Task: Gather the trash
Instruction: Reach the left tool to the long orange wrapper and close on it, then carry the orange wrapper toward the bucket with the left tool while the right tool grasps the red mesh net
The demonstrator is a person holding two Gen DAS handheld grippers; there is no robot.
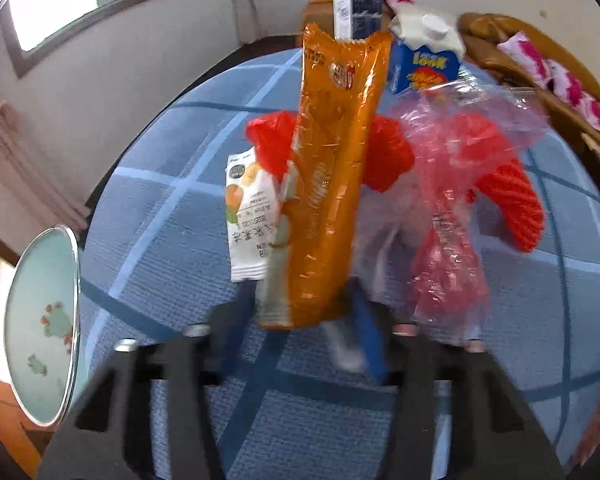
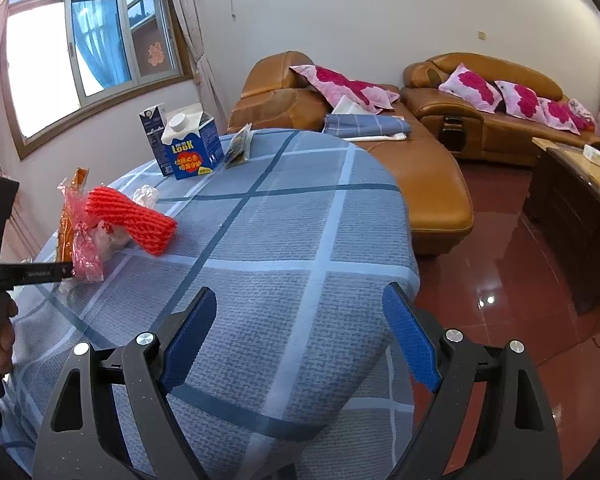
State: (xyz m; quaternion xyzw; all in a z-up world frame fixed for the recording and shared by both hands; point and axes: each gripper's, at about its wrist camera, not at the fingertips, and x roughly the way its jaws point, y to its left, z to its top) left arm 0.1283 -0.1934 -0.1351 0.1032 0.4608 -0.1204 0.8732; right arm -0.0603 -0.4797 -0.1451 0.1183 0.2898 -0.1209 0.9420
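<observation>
My left gripper (image 1: 300,332) is shut on a bundle of trash: a long orange wrapper (image 1: 332,168), a white snack packet (image 1: 250,216) and clear pink plastic film (image 1: 448,208), held upright above the table. Behind it a red foam net (image 1: 512,204) lies on the blue checked tablecloth (image 1: 160,184). It also shows in the right wrist view (image 2: 134,218), with the held bundle (image 2: 78,236) at far left. A blue LOOK carton (image 2: 192,148), a dark carton (image 2: 152,128) and a small wrapper (image 2: 240,146) stand at the table's far edge. My right gripper (image 2: 300,338) is open and empty over the near table.
A round mirror-like tray (image 1: 40,320) stands at the left of the table. Brown leather sofas (image 2: 440,168) with pink cushions sit beyond the table. A dark cabinet (image 2: 572,216) stands at right over red tiled floor (image 2: 500,288).
</observation>
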